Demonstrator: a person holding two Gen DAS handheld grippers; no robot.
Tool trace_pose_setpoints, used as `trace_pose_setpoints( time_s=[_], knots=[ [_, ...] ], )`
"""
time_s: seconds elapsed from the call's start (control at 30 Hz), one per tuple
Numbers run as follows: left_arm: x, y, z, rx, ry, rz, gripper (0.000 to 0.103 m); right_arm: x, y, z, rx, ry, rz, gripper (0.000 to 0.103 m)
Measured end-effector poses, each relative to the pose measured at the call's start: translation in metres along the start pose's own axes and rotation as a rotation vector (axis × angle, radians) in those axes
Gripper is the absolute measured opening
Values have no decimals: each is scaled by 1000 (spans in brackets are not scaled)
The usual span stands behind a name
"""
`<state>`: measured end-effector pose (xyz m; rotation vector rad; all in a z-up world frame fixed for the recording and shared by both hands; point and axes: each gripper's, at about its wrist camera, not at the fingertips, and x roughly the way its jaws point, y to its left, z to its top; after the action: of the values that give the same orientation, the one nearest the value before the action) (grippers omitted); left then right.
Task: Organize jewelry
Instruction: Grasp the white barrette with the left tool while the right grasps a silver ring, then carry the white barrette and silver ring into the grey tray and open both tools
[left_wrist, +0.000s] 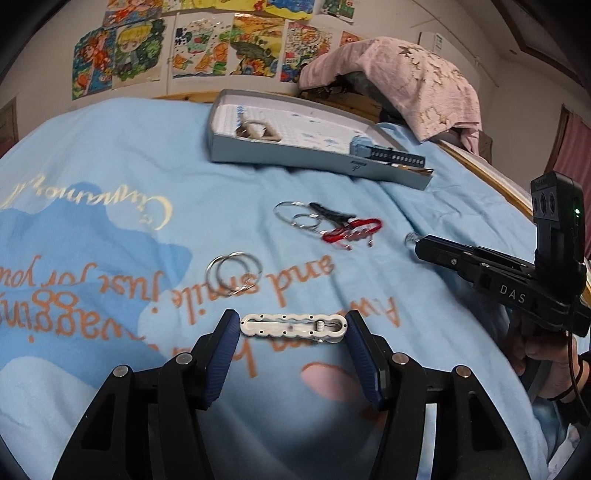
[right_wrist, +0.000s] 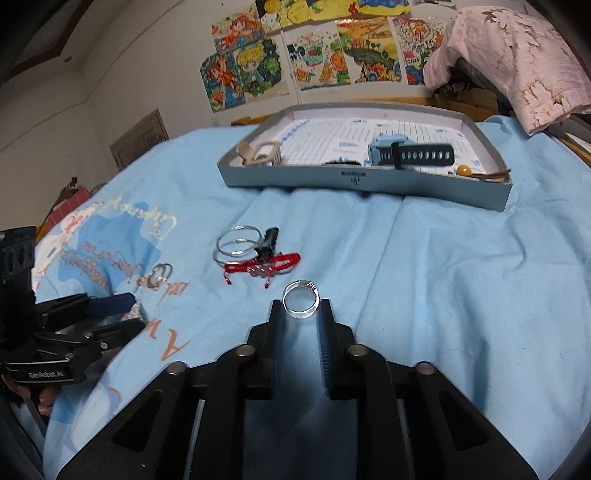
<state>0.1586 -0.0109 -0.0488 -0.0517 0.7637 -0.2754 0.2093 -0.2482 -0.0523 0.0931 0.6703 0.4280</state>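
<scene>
My left gripper (left_wrist: 293, 326) has its blue pads at both ends of a white hair clip (left_wrist: 293, 326) on the blue bedspread (left_wrist: 110, 166); it looks shut on the clip. My right gripper (right_wrist: 300, 308) is shut on a clear ring (right_wrist: 301, 299), held just above the cloth. It also shows in the left wrist view (left_wrist: 415, 242). A red braided bracelet (right_wrist: 264, 267), two large silver hoops (right_wrist: 234, 243) and a black clip (right_wrist: 267, 242) lie together mid-bed. Two smaller silver rings (left_wrist: 232, 273) lie near the left gripper. A grey tray (right_wrist: 369, 182) stands at the back.
The tray holds a blue watch with black strap (right_wrist: 410, 153), a beige item (right_wrist: 258, 151) and a yellow bead (right_wrist: 463, 170). A pink cloth (right_wrist: 517, 62) drapes over something at the back right. A wooden bed frame (left_wrist: 480, 166) edges the bed.
</scene>
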Motion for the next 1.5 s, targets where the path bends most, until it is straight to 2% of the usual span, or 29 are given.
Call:
trace_pose_setpoints(
  time_s=[0.03, 0.07, 0.17, 0.47, 0.53, 0.77, 0.97, 1.03, 1.27, 1.5],
  knots=[
    [1, -2, 3, -5, -2, -8, 56, -2, 0, 1, -3, -5, -1, 8],
    [4, -2, 6, -15, 0, -16, 56, -1, 0, 2, -4, 0, -5, 6],
    [12, -4, 9, -35, 16, -23, 56, 4, -1, 3, 2, 32, -6, 6],
    [13, -9, 3, -7, 21, -10, 56, 17, -14, 1, 72, 96, -36, 8],
    [14, -9, 2, -6, 23, -9, 56, 22, -13, 1, 68, 109, -31, 12],
    [14, -9, 2, -7, 25, -8, 56, 34, -9, 10, 37, 125, -44, 15],
    [14, -9, 3, -8, 20, -16, 56, 33, -10, 11, 32, 112, -37, 14],
    [13, -10, 7, -6, 12, -28, 56, 31, -11, 10, 32, 107, -34, 7],
    [20, -21, 45, 5, -46, -47, 56, 11, -17, 22, 42, 23, -8, 5],
    [46, -45, 122, 6, -156, -43, 56, -19, -56, 76, 36, -128, -88, 5]
  ],
)
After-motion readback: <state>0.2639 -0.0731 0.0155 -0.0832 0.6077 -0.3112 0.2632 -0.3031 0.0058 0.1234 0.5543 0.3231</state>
